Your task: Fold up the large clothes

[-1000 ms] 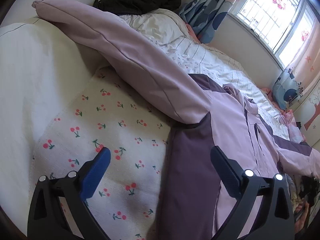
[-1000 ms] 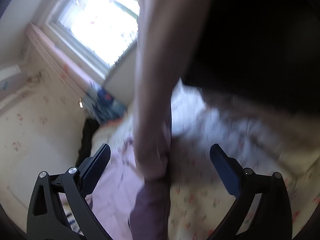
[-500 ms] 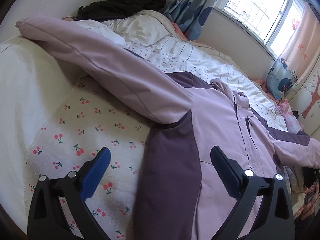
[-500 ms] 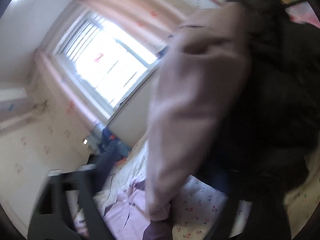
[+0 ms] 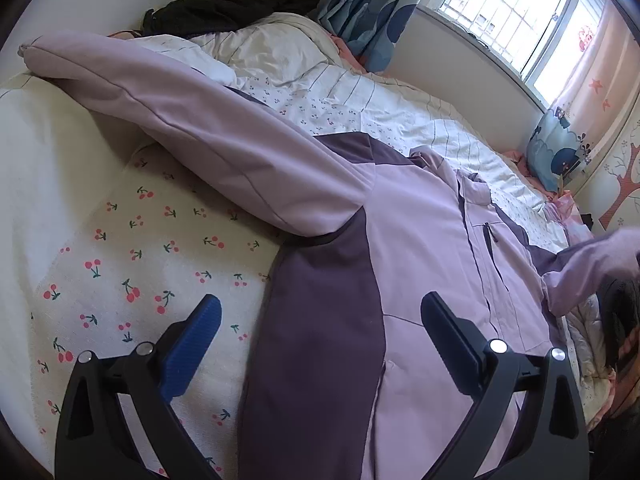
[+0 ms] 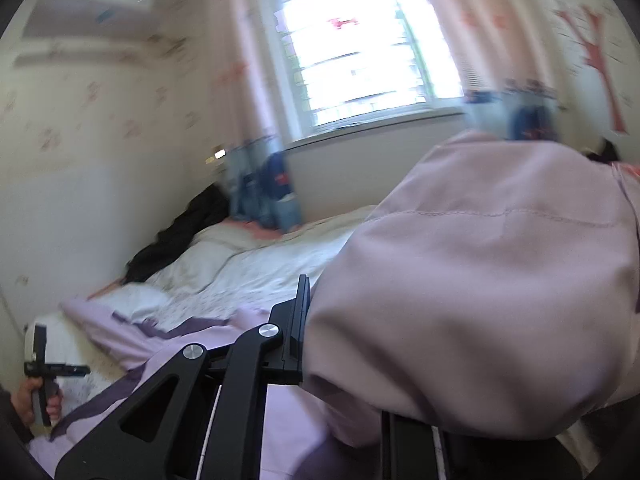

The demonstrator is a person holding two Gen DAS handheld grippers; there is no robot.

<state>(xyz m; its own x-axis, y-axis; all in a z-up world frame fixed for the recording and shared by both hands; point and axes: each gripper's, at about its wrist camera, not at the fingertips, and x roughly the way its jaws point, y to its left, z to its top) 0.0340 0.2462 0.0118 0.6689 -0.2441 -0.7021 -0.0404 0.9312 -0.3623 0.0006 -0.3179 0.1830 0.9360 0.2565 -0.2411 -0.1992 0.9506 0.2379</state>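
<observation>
The lilac jacket (image 5: 420, 240) lay spread on the bed (image 5: 132, 240). A second earlier the right hand-held gripper (image 6: 344, 380) gaped around the jacket's sleeve (image 6: 480, 280); now it had clamped that sleeve and lifted it off the bed. The left hand-held gripper (image 5: 316, 332) stayed wide, empty, above the jacket's hem.

No legible text, labels, brands or numbers in either view, curtains and wall decoration carry pictures only, no lettering readable
</observation>
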